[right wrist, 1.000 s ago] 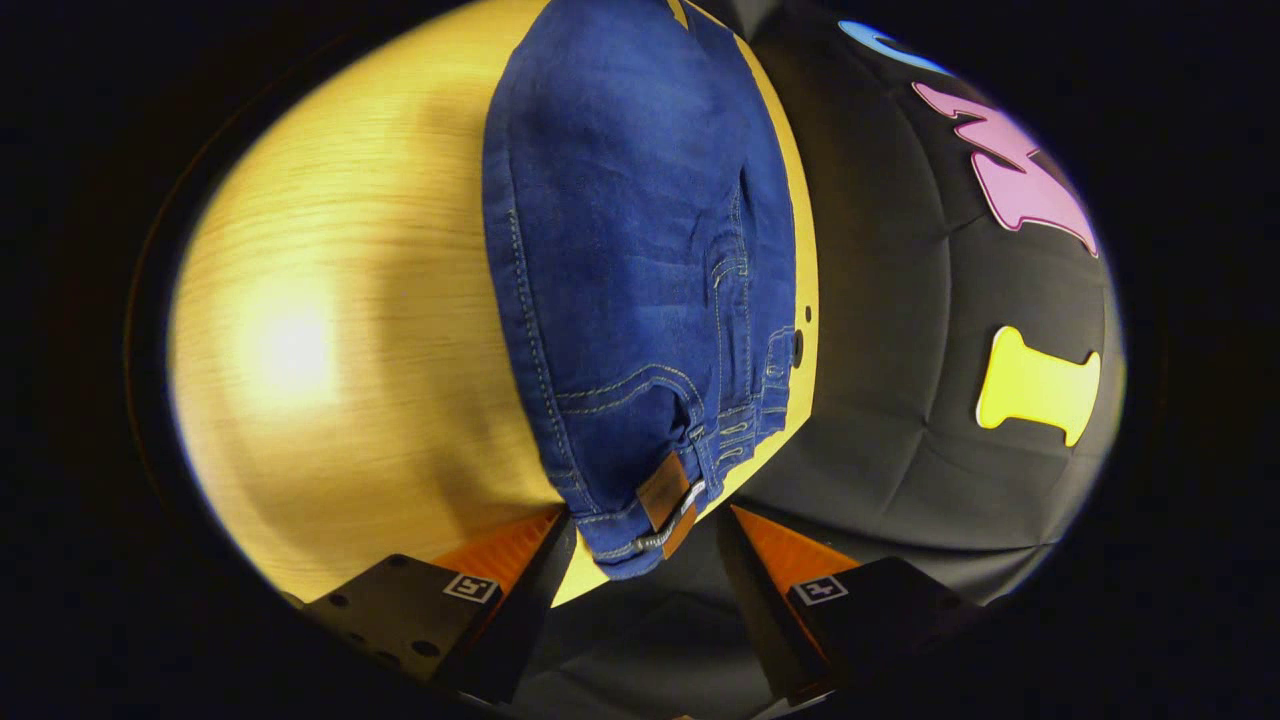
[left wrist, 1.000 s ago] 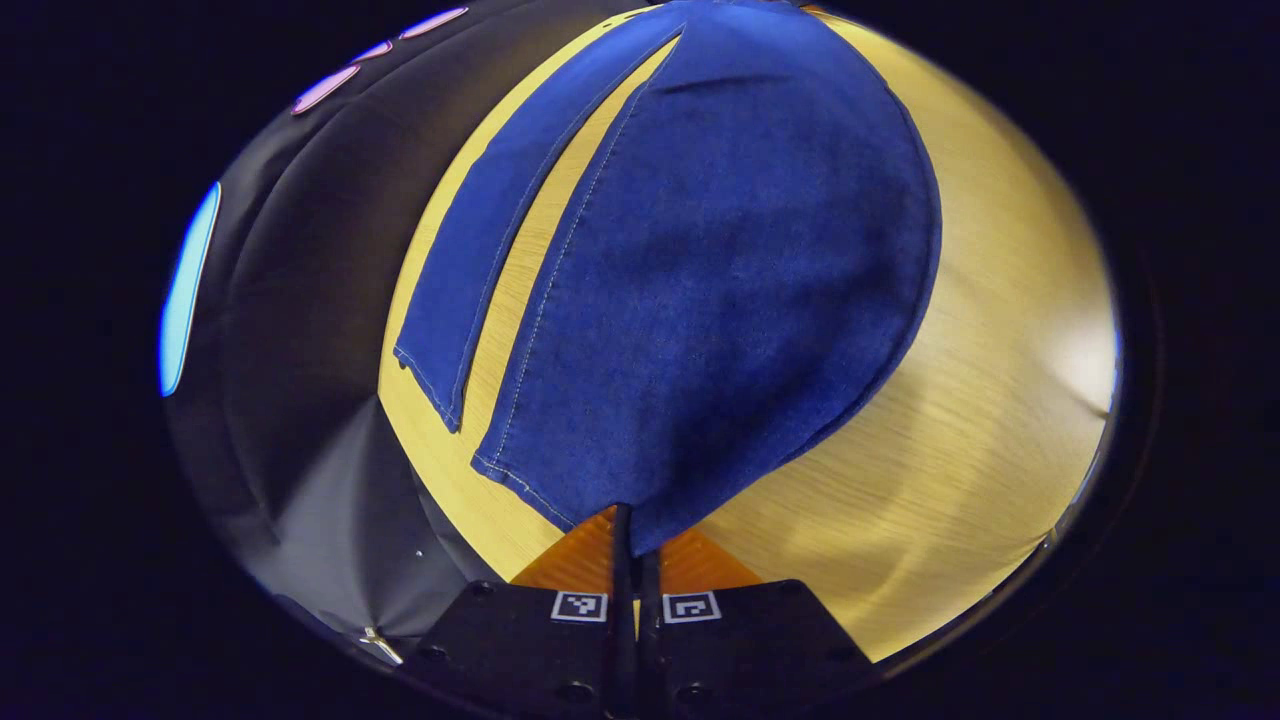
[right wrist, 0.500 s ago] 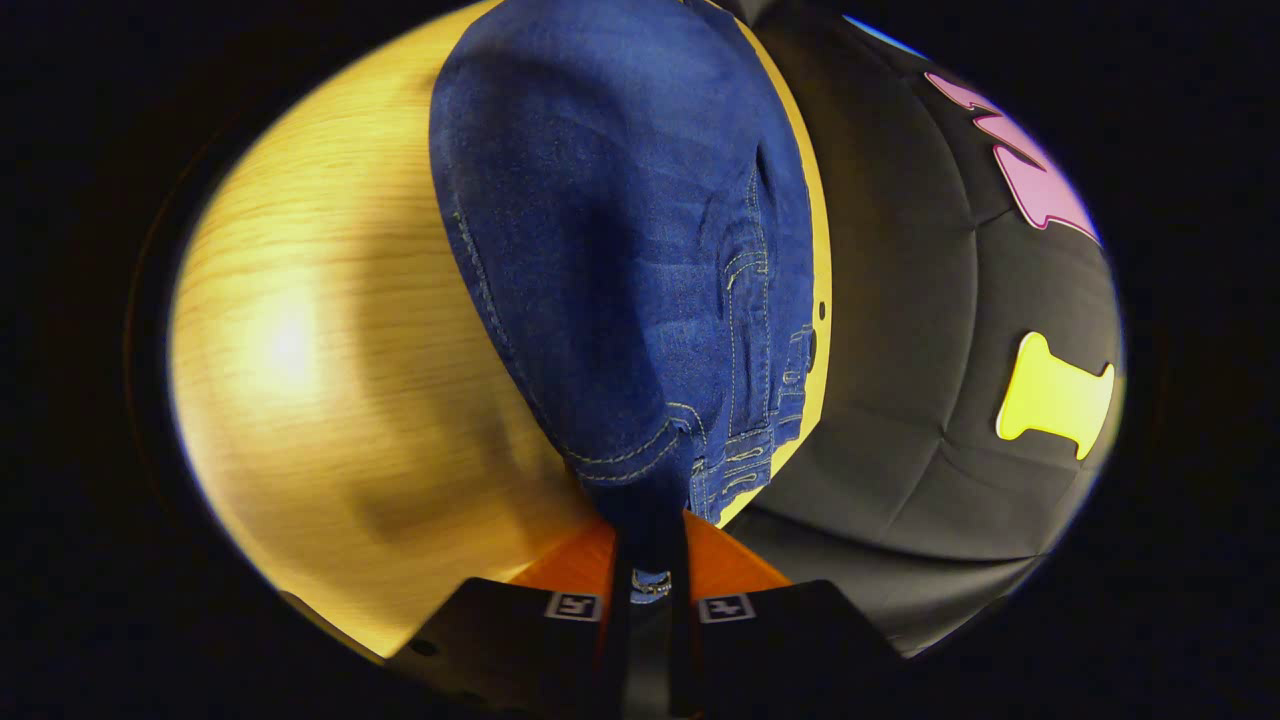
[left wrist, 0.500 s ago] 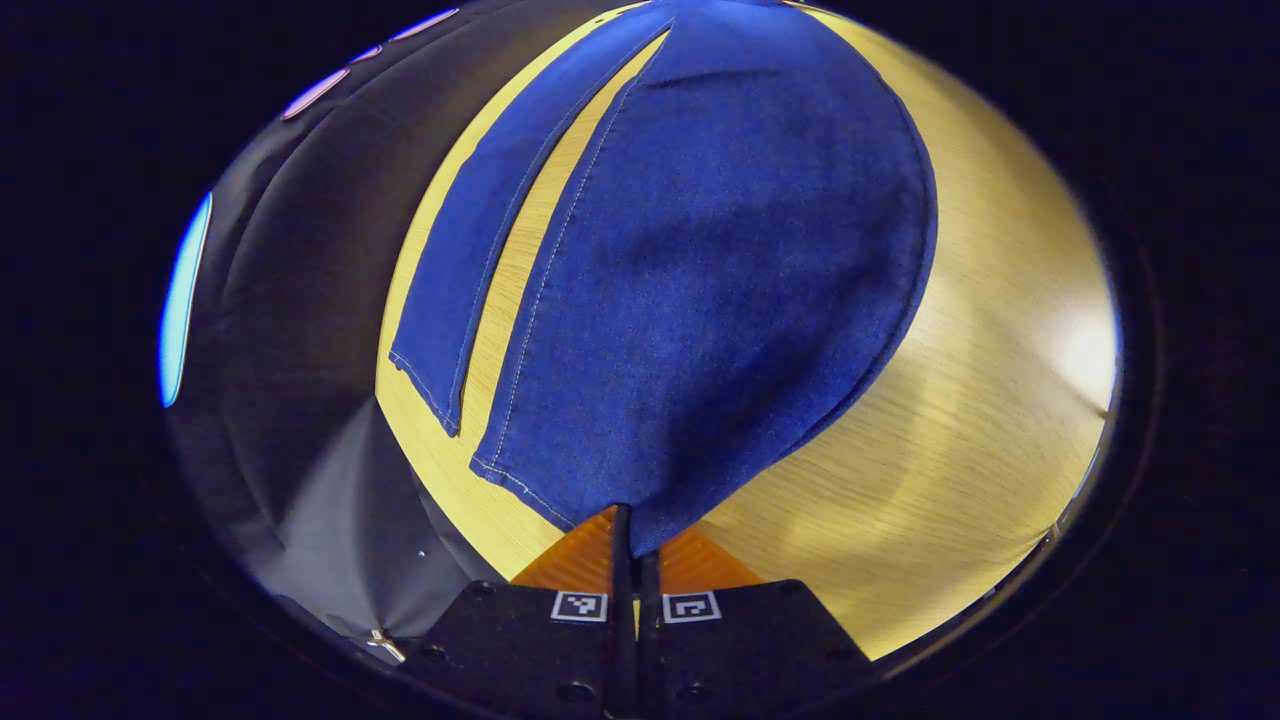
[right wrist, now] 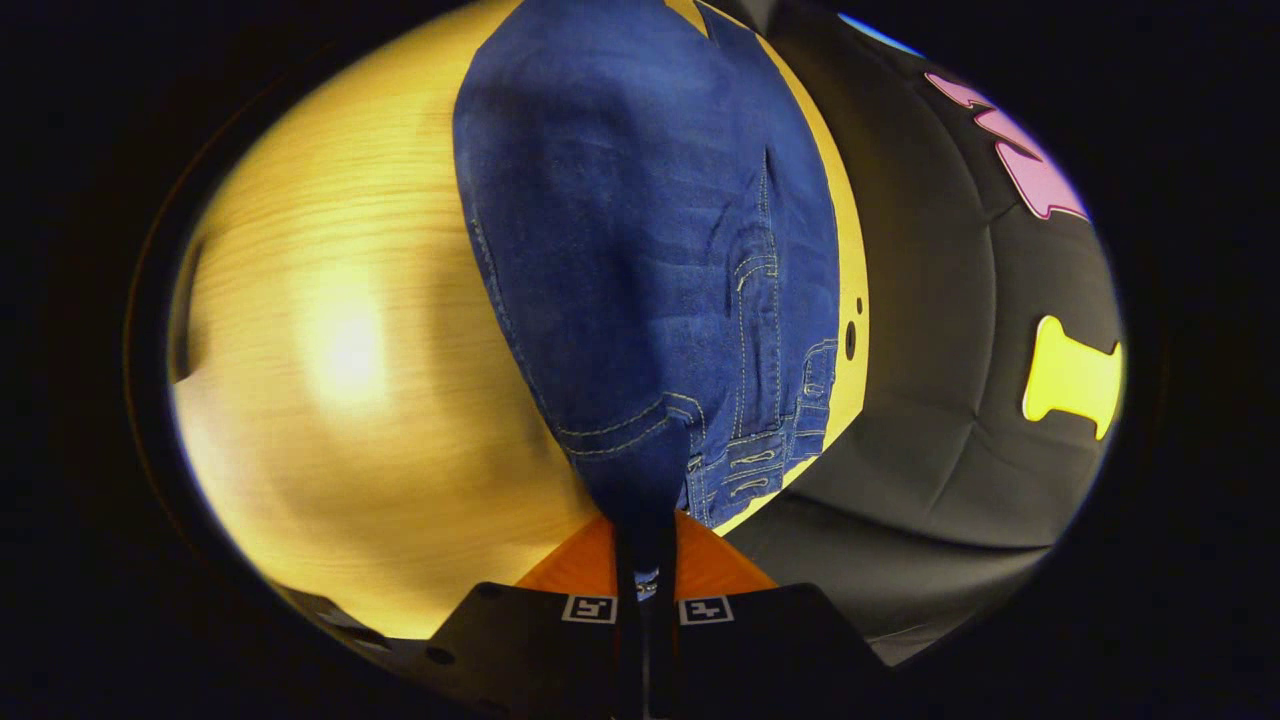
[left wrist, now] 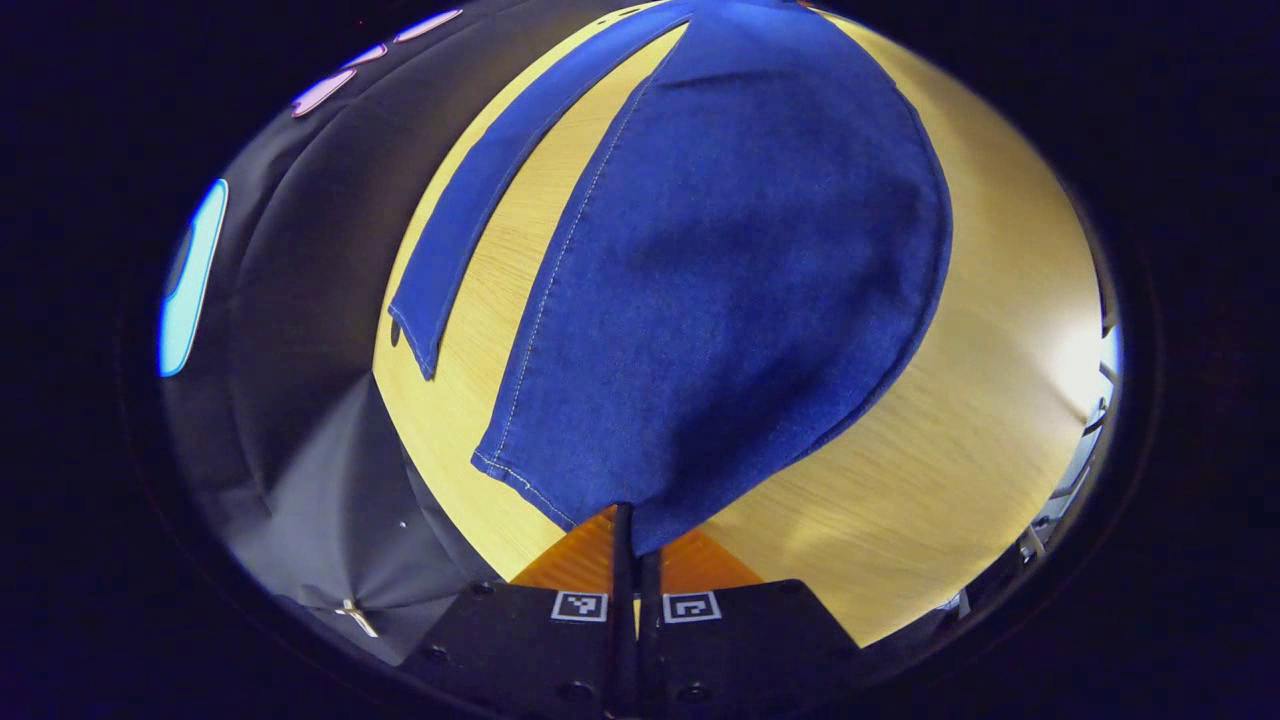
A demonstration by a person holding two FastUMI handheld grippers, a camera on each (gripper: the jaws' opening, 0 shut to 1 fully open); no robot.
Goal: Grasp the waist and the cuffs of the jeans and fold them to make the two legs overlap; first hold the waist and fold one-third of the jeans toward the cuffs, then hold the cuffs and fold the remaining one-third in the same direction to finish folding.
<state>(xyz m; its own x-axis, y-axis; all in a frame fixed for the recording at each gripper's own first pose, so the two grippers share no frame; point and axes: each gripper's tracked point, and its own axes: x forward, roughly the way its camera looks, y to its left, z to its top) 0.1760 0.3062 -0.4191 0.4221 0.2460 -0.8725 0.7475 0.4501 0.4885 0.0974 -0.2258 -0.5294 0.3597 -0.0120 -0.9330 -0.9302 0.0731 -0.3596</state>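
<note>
- Here, the table (left wrist: pixel 950 470) is the biggest thing before you: a pale wood top, with the booth's dark cloth wall (right wrist: pixel 950 400) close along its far edge in both views.
- The jeans (left wrist: pixel 740 300) lie lengthways on that top. In the left gripper view one leg rises toward you, while the other leg (left wrist: pixel 470 230) rests flat near the table's edge, with bare wood between the two. My reading is that the near leg is lifted so you can carry it over the flat one and make them overlap.
- The waist (right wrist: pixel 690 400) is at your right end, with pocket stitching and belt loops on show. It is pulled up into a peak, which suggests you hold it there so both ends travel together and the cloth doesn't twist.
- The cuff (left wrist: pixel 560 490) at your left end is raised off the wood by one corner, and its hem sags away to the side.
- Your left gripper (left wrist: pixel 632 530) is clenched on that cuff corner, jaws pressed together with denim between them. It points along the leg, low over the table.
- Your right gripper (right wrist: pixel 648 545) is likewise clamped on a bunch of waistband, aimed along the jeans from the opposite end.
- Judging by this, the leg-over-leg fold is only beginning.
</note>
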